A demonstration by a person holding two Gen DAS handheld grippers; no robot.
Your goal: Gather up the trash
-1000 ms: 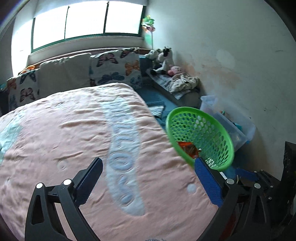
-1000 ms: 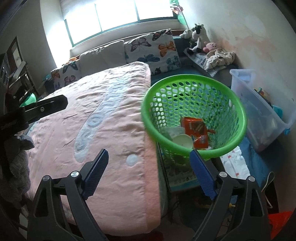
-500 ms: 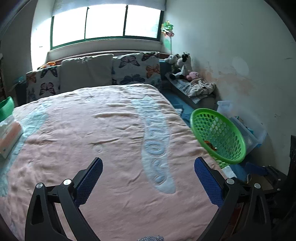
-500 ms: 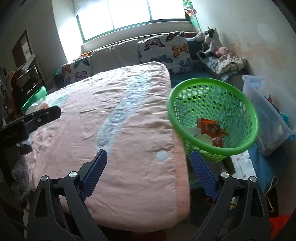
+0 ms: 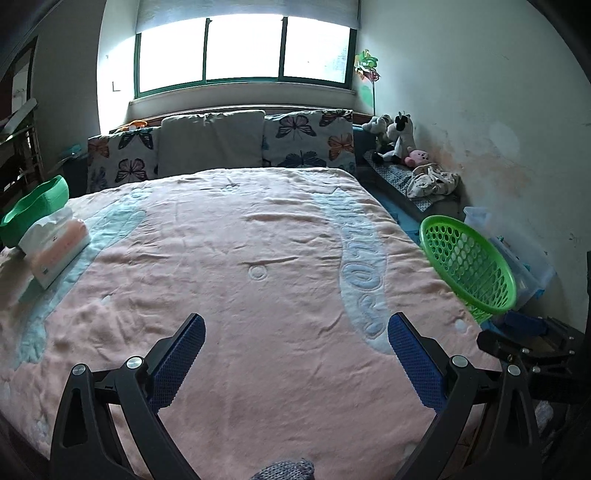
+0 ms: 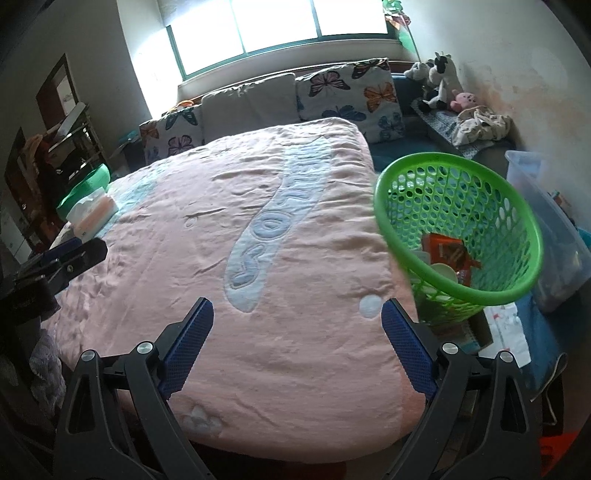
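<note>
Left wrist cam sits low over the foot end of the bed (image 5: pixel 258 258), looking fwd and angled down along its own fingers (image 5: pixel 184 350), facing the window (image 5: pixel 243 48) and pillows (image 5: pixel 212 142). The green basket (image 5: pixel 469 266) is off at its right edge, seen nearly side-on.

Right wrist cam also looks down over the bed (image 6: pixel 258 240) twd the window (image 6: pixel 277 22), but from further right, nearer the basket (image 6: pixel 458 221), w/ its inside visible. The left gripper (image 6: pixel 70 258) pokes in at its left edge.

Shared btw both: bed, pillows, window, basket, tissue pack (image 5: pixel 55 247) at far left.
</note>
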